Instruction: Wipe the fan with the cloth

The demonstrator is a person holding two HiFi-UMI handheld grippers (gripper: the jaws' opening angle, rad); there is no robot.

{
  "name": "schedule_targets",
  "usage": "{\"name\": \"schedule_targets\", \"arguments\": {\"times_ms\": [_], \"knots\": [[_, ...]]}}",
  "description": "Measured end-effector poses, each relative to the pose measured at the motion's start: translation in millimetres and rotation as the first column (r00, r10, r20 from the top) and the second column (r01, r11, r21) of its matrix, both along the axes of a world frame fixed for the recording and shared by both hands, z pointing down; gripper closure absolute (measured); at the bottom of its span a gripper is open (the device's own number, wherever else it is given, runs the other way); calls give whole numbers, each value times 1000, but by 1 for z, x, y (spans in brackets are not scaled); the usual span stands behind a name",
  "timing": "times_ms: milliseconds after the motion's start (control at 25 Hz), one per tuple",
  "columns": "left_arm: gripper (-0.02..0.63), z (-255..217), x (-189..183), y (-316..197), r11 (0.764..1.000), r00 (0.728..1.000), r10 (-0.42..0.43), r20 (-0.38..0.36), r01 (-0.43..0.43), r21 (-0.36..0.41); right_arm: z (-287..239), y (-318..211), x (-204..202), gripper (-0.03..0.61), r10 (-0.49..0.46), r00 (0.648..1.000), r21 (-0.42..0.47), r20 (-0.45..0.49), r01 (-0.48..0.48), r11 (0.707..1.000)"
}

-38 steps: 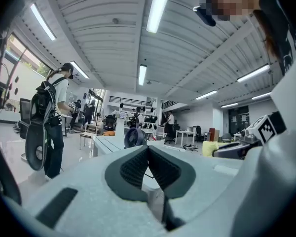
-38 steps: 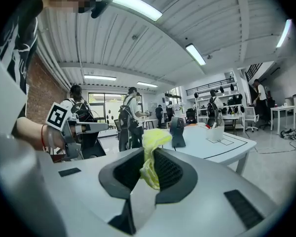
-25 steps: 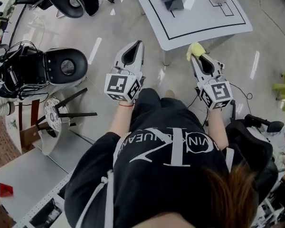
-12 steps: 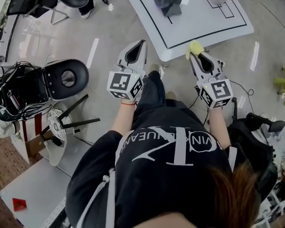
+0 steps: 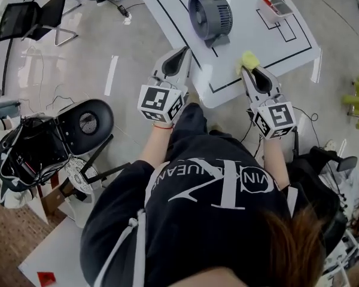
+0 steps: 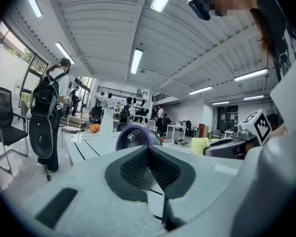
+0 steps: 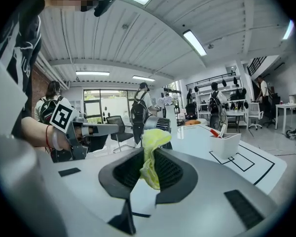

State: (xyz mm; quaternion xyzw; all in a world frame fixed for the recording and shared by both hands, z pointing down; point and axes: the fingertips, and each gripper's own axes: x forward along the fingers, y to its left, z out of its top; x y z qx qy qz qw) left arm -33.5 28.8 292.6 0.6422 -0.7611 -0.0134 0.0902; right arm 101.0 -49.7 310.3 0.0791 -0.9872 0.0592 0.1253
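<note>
I have not started wiping: the fan (image 5: 210,15) stands on the far part of the white table (image 5: 227,94), and nothing touches it. My right gripper (image 5: 246,70) has its jaws pinched on the yellow cloth (image 5: 248,60), over the table's near edge, right of the fan and apart from it. My left gripper (image 5: 180,55) is closed on nothing and points toward the fan. Both forearms reach forward, side by side.
</note>
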Motion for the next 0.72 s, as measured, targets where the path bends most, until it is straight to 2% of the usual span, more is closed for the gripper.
{"name": "schedule_targets", "arguments": {"times_ms": [240,360,560,720], "knots": [[609,12,-22,-42,997,997,71,-26,-71,-17,6,-29,-18,514,66,997,-8,-35,-66,998],[609,25,-33,-56,997,998,66,-11,-66,-35,11,-41,-25,514,80,996,-1,-37,-80,997],[609,30,-35,-74,996,997,-72,34,74,-47,7,-69,-27,514,9,999,59,-45,-6,998],[609,26,-29,-62,977,977,-207,57,210,-47,9,-68,-27,513,-117,992,108,-57,122,987]]}}
